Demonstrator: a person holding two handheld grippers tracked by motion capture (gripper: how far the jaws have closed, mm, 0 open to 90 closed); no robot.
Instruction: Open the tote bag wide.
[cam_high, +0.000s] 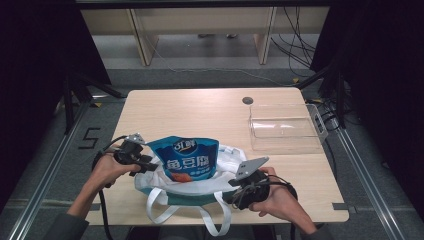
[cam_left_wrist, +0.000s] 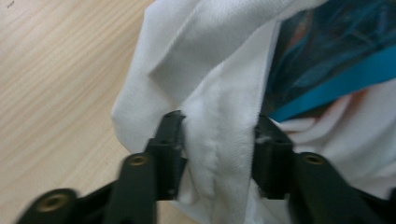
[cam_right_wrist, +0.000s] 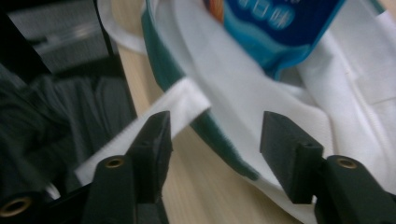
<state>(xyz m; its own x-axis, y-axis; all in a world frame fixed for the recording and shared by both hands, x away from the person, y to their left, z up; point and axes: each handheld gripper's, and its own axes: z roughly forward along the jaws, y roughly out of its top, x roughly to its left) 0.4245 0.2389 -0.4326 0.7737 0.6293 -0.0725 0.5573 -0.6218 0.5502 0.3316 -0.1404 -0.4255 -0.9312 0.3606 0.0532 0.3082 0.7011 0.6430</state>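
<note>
A white tote bag (cam_high: 161, 184) with a green base lies near the table's front edge, and a blue snack packet (cam_high: 187, 160) stands in its mouth. My left gripper (cam_high: 146, 163) is at the bag's left rim. In the left gripper view, the left gripper (cam_left_wrist: 219, 135) is shut on a fold of the white cloth (cam_left_wrist: 210, 56), which fills the gap, with the blue packet (cam_left_wrist: 327, 56) beyond. My right gripper (cam_high: 234, 193) is at the bag's right front corner. In the right gripper view, the right gripper (cam_right_wrist: 215, 144) is open over the bag's green edge (cam_right_wrist: 219, 135), with a white strap (cam_right_wrist: 182, 100) by one jaw.
A clear plastic box (cam_high: 285, 132) stands at the back right of the wooden table (cam_high: 200, 110), near a small round grommet (cam_high: 247, 100). The bag's white handles (cam_high: 220, 225) hang over the front edge. Metal rails run along both sides of the table.
</note>
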